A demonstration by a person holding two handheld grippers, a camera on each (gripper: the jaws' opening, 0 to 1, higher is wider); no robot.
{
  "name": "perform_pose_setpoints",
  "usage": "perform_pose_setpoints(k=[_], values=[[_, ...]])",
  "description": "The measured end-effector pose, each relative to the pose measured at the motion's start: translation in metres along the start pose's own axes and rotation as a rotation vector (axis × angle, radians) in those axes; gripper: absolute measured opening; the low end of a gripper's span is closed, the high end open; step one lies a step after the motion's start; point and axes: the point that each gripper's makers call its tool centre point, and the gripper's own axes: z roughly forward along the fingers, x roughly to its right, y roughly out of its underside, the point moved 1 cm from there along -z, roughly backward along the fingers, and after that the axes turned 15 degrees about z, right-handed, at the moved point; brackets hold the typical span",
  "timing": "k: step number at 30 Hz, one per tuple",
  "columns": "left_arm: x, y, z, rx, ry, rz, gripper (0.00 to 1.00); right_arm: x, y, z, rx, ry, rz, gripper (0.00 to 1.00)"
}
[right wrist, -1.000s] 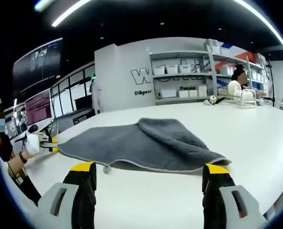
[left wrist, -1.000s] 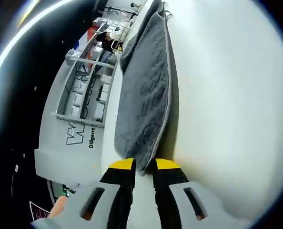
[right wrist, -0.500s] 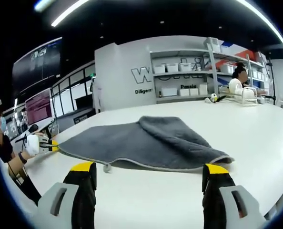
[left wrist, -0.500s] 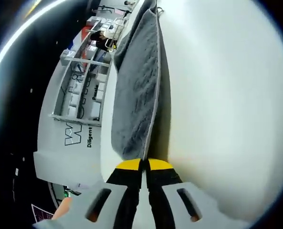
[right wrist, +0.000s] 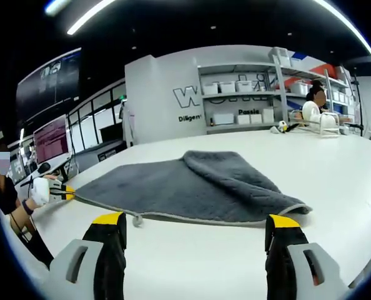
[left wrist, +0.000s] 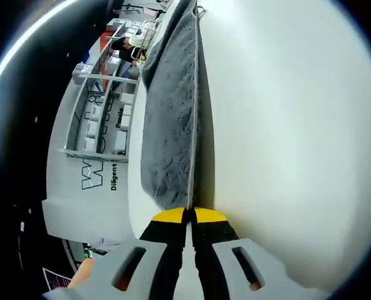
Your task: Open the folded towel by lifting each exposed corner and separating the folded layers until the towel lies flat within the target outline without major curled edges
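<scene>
Meanwhile, left gripper (left wrist: 190, 215) pinches the grey towel's (right wrist: 179, 187) corner; right gripper (right wrist: 195, 225) hovers spread wide.

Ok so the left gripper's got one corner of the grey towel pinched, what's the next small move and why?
Probably bring the open right gripper forward to the near corner of the towel and pinch it. The left gripper is shut on the far corner, low at the white table, while a folded layer lies doubled over on top. Holding a second corner should let the layers be pulled apart.
</scene>
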Motion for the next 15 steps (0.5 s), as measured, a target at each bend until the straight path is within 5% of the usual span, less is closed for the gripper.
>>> perform_pose_setpoints(k=[15], values=[[0.015, 0.005, -0.012, -0.042, 0.044, 0.001, 0.03, 0.004, 0.002, 0.003, -0.005, 0.006, 0.007, 0.94]])
